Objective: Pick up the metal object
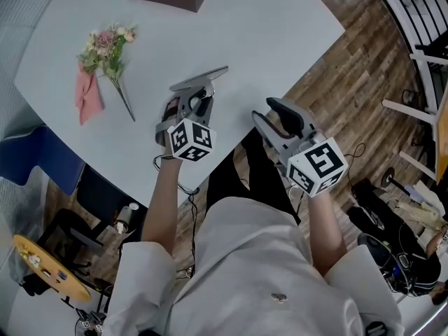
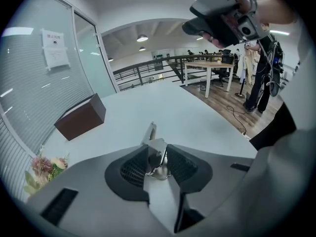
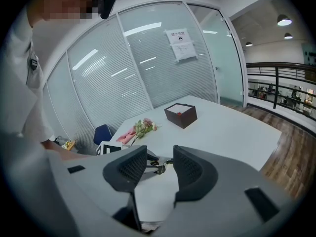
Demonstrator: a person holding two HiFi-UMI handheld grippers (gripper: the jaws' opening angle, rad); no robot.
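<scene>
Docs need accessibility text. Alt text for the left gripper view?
The left gripper has its jaws closed on a flat metal object that pokes forward over a white table. A brown box sits at left and flowers at lower left. The right gripper hangs at upper right.

Silvery, flat metal object (image 2: 154, 146) — pinched in left hand-held gripper (image 2: 157, 158).
</scene>
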